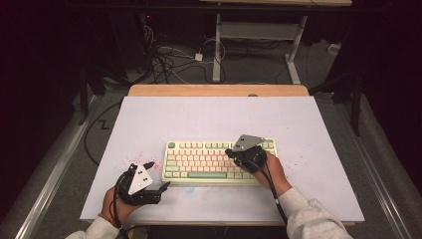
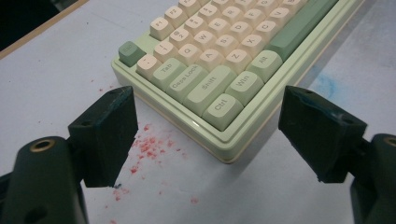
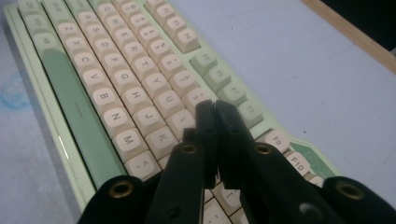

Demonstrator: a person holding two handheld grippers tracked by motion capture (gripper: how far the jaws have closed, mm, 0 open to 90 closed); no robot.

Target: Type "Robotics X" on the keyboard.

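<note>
A pale green keyboard [image 1: 219, 162] with cream keycaps lies flat near the middle of the white tabletop [image 1: 214, 119], its long side running across, toward the person's edge. The right tongs [image 1: 233, 150] hang over the right half of the keyboard, held from behind by the right hand [image 1: 273, 172], with a grey three-cornered plate on top. In the right gripper view the two black jaws are pressed together with nothing between them, and their joined tips [image 3: 215, 112] point down at the cream keys in the upper letter rows, near the U and J keys; whether the tips touch a keycap cannot be told. The left tongs [image 1: 158, 175] rest low just off the keyboard's near left corner, in the left hand [image 1: 113, 204]. In the left gripper view their jaws stand wide apart, empty, framing the corner with the Ctrl, Shift and Win keys [image 2: 219, 105] without touching it. Red speckles [image 2: 147, 147] dot the tabletop beside that corner, and a faint blue smear [image 2: 327, 86] marks the surface along the keyboard's near edge.
</note>
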